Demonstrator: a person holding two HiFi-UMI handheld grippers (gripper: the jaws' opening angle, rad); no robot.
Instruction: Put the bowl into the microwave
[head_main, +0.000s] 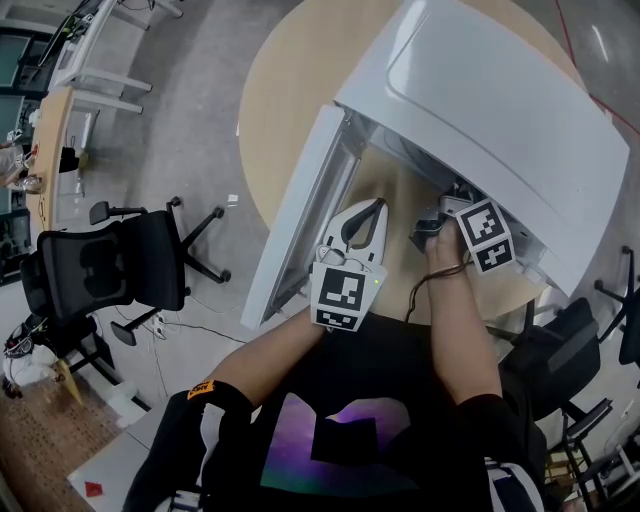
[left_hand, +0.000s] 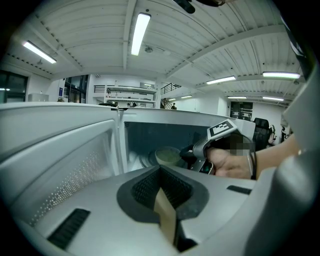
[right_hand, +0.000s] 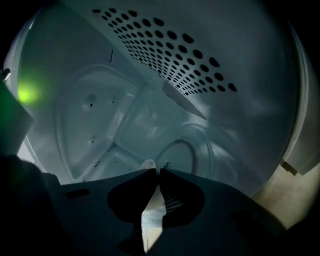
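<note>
Bowl (left_hand: 169, 156) and right gripper (left_hand: 187, 153) form the pair on which the coming move depends.

Nearest, at the lower middle of the head view, the left gripper (head_main: 376, 208) is held outside the microwave (head_main: 500, 110), in front of its mouth. Its jaws are pressed together on nothing and pointed into the cavity. To its left in that view the door (head_main: 295, 215) is stood wide open, so the opening is left unobstructed.

Further in, the right gripper is extended through the opening, at the centre right of the left gripper view, with its tips against the bowl's right-hand edge. In the right gripper view its jaws are drawn narrow, almost meeting, and a curved rim is seen running out from the tips toward the right. In the dim cavity this is judged, though not with certainty, to be the bowl's wall pinched between them.

The bowl is thus found inside the cavity, at the centre of the left gripper view, mouth up and low by the floor. Whether it is fully set down cannot be told. Being round, it offers no long axis. The right gripper is at it, while the left is well apart.

A release is judged to be next, with the jaws parted and drawn back toward the opening. Farthest, the perforated wall (right_hand: 165, 55) is seen across the top of the right gripper view.
</note>
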